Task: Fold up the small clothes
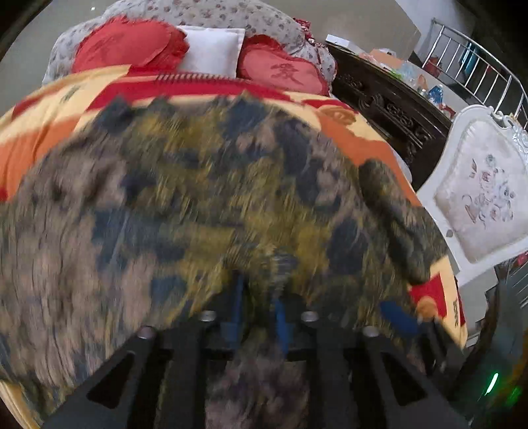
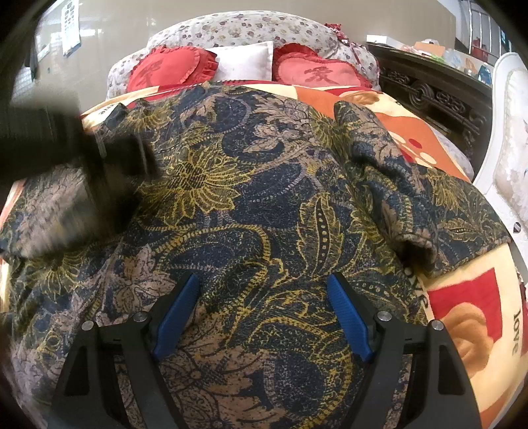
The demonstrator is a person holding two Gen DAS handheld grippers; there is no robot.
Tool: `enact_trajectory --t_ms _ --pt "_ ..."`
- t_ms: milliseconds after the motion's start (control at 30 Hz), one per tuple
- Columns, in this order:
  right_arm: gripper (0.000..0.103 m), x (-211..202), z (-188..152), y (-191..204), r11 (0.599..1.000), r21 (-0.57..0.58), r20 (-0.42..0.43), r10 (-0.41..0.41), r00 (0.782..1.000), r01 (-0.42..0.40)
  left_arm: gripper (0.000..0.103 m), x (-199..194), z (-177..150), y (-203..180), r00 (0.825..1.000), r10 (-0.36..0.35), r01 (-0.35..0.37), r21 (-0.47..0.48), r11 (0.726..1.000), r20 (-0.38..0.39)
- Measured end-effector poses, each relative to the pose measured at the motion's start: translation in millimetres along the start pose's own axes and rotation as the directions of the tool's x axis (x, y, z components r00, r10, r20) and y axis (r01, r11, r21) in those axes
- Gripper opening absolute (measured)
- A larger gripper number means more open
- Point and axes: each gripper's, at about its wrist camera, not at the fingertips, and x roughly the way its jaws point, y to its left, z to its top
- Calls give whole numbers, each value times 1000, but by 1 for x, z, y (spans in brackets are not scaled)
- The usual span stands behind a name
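A garment (image 2: 264,184) in dark blue, yellow and tan floral print lies spread on the bed, one sleeve (image 2: 389,184) folded in on the right. My right gripper (image 2: 264,280) hovers open over its near part, and the wide-set blue pads (image 2: 178,316) hold nothing. In the left wrist view the garment (image 1: 198,184) is smeared by motion blur. My left gripper (image 1: 259,290) sits low on it, blue pads a little apart, cloth bunched around the tips. A dark blurred shape (image 2: 99,155) at the left of the right wrist view is that left gripper.
An orange, red and cream blanket (image 2: 462,297) covers the bed. At the head lie red heart cushions (image 2: 165,71), a white pillow (image 2: 244,62) and a floral bolster (image 2: 250,29). To the right stand a dark carved cabinet (image 1: 389,102) and a white padded chair (image 1: 478,191).
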Motion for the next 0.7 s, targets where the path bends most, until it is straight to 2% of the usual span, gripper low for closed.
enact_trajectory --t_ms 67,133,233,300,367,433,500,567,633,667,700 --pt "94 0 0 0 1000 0 0 1 1000 -1 43 -14 -16 7 999 10 -10 -2 1000 38" --pt "94 -2 0 -1 1000 5 0 4 1000 -4 54 -33 -35 13 995 59 -61 22 998 86" --pt "91 -8 3 -7 998 36 -6 48 999 -48 58 -50 -63 25 986 115 -122 49 991 117" --pt "88 -22 8 -16 990 78 32 118 992 -120 58 -56 -74 36 987 119 -124 39 992 111" --pt "88 -32 12 -21 983 100 64 149 987 -154 58 -59 -93 47 986 114 -116 8 993 118" --pt "88 -38 20 -22 969 106 89 212 973 -221 59 -59 -100 54 987 103 -100 -34 994 121" --pt "88 -36 31 -20 952 111 87 278 957 -286 59 -60 -98 57 983 123 -116 -55 992 133" --pt "88 -30 43 -15 915 116 77 379 922 -386 59 -57 -98 55 979 158 -154 -48 987 124" --pt "88 -16 55 -9 834 148 32 533 846 -531 60 -55 -98 49 971 204 -203 -22 979 121" --pt "88 -3 60 -5 787 181 -6 601 799 -590 60 -55 -98 47 968 218 -218 -15 976 122" --pt "88 5 62 -1 775 196 -36 617 786 -600 61 -54 -98 46 964 236 -236 -15 972 126"
